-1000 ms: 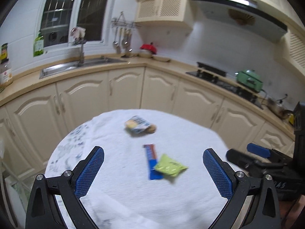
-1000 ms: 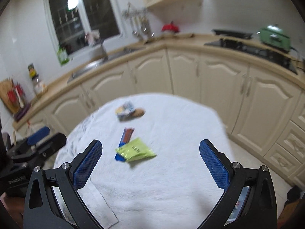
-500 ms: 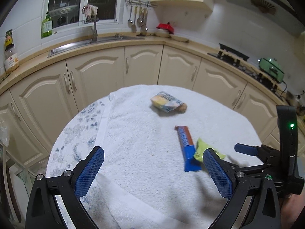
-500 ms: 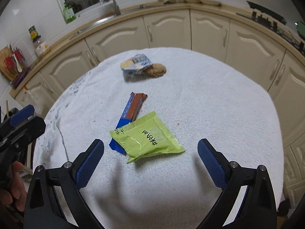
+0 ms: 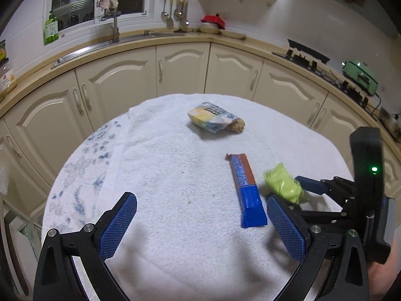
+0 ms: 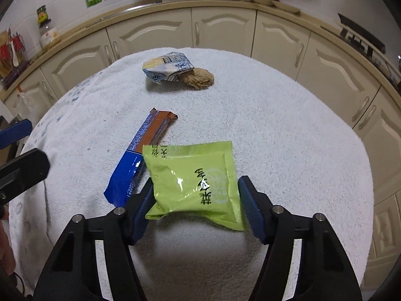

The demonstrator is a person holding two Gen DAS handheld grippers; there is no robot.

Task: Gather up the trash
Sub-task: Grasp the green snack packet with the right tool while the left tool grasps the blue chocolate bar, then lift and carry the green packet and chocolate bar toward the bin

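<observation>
Between the right gripper (image 6: pixel 195 200) pads: green packet (image 6: pixel 194 181), clamped on both sides.
Packet overlaps the blue-brown bar wrapper (image 6: pixel 140 160) on the towel-covered tabletop (image 6: pixel 288 138); left gripper (image 5: pixel 200 228) spread wide, holding nothing, near that wrapper.

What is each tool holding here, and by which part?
Right tool grips the green foil snack packet across its side edges, near end. Left tool holds nothing.
</observation>
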